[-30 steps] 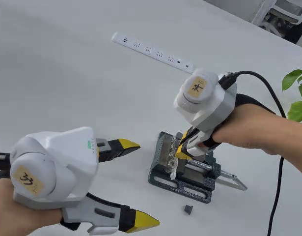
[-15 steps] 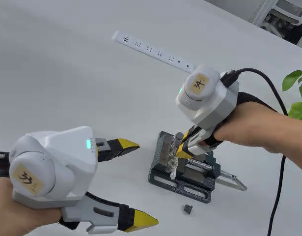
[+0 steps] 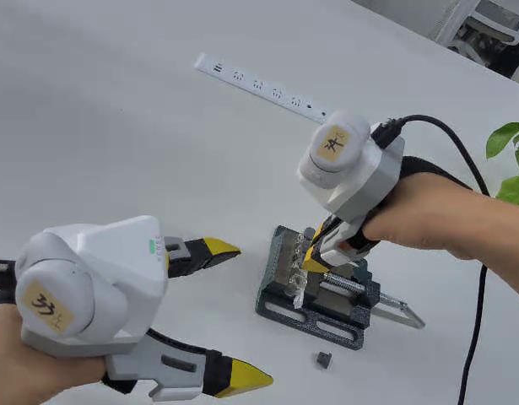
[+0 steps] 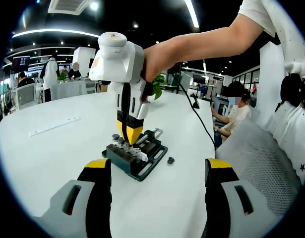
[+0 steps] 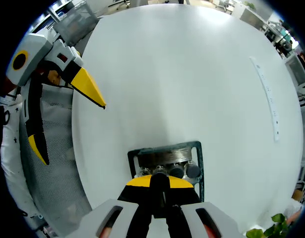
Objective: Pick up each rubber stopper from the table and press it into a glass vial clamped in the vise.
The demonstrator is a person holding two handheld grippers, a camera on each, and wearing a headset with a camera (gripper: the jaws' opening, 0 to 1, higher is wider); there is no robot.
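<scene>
Right claw (image 3: 310, 265) vertical, tips down over vise (image 3: 303, 319).

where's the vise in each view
Head view: vise lower right of centre, under the right hand-held gripper.
Left gripper view: centre, on the table ahead.
Right gripper view: bottom centre, just past the jaws.
Shared landmark: the white power strip beyond the vise.

- Power strip (image 3: 263, 87), white, long, several sockets: laid flat, seen at the top of the head view.
- Plant (image 3: 514, 164), green leaves: cut off by the right edge of the head view, well apart from the power strip.
- Mesh panel (image 4: 261, 158), grey: seen at the right of the left gripper view.
- Ceiling light strips (image 4: 192, 12), lit.
- Seated person (image 4: 236, 111) and standing person (image 4: 52, 74): noted in the background.
</scene>
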